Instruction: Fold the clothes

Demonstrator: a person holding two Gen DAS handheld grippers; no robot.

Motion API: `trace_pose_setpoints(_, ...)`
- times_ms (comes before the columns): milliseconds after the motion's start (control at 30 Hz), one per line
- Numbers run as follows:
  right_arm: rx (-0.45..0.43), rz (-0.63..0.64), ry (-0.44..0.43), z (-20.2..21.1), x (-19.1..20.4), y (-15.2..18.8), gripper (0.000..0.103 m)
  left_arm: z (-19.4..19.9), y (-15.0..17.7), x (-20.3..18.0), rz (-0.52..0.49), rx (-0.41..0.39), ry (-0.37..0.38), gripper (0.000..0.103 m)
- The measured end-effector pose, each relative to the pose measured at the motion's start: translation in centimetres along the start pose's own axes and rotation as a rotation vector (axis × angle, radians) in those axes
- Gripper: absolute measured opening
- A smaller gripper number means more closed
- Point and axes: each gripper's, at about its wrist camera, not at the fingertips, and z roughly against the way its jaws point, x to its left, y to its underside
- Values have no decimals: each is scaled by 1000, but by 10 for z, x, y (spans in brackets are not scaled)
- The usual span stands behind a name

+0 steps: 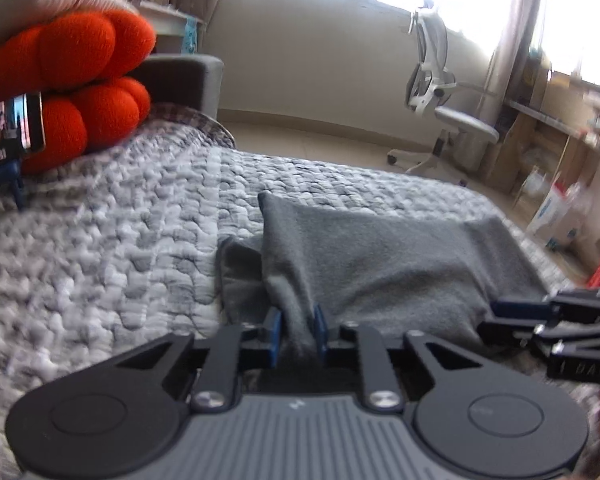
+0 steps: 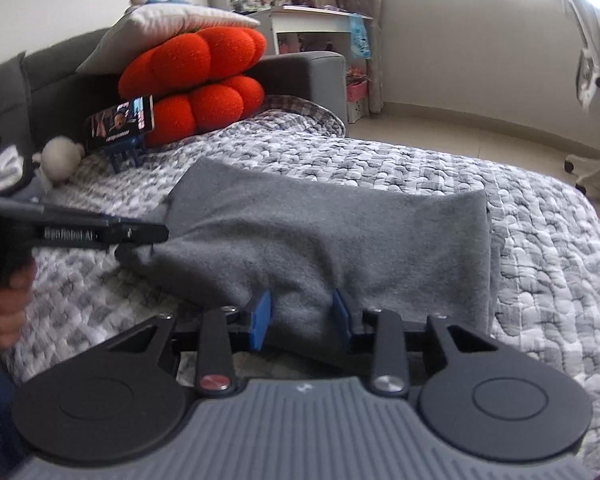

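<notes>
A bed (image 2: 520,216) with a grey-and-white quilted cover fills the space ahead of both claws, and its far edge drops to bare pale floor (image 1: 320,136) beyond. Open quilt lies to the left of the left claw and to the right of the right claw. At the head of the bed, ahead and left of the right claw, a dark grey sofa-style headboard (image 2: 300,76) backs a stack of orange cushions (image 2: 204,80) with a white pillow (image 2: 160,24) on top. A white office chair (image 1: 440,96) stands on the floor ahead and right of the left claw.

The grey fleece garment (image 2: 320,232) lies folded on the quilt directly ahead of both claws, its far edge straight and its right edge doubled over. Its near edge is lifted and bunched.

The left claw (image 1: 298,330) is closed tight on a narrow pinch of that near edge. The right claw (image 2: 302,318) is partly closed, wider, with a thick bunch of fleece between its blue pads (image 2: 260,318).

A phone (image 2: 120,120) on a blue stand leans against the cushions. A hand (image 2: 4,304) grips the left claw's handle.
</notes>
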Motion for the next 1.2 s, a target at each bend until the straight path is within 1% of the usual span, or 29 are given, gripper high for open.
trace_pose_setpoints(33,1,5,-2,0,0,0,34,0,0,5,26,2,17,13)
trace_pose_setpoints(100,1,6,-5,1,-2,-1,34,2,2,8,42,3,27,11)
trace_pose_setpoints(167,-9,-3,4,1,-3,-2,34,3,4,4,14,-2,10,11)
trace_pose_setpoints(267,-16,40,23,-1,2,2,34,2,7,0,-13,1,-12,10)
trace_pose_setpoints(400,-28,75,24,-2,3,5,34,3,10,1,-22,-1,-13,11)
trace_pose_setpoints(467,-32,69,22,-1,-1,5,34,3,10,0,-30,-1,-19,12)
trace_pose_setpoints(700,-64,23,115,14,-21,13,36,1,11,1,-29,-3,-24,14)
trace_pose_setpoints(800,-75,-14,96,20,-32,17,36,1,11,1,-28,-5,-27,14)
trace_pose_setpoints(1033,-88,17,121,18,-27,20,37,1,13,-4,-63,-14,-40,14)
trace_pose_setpoints(1200,-101,-7,123,21,-31,23,38,1,9,-5,-88,-4,-50,15)
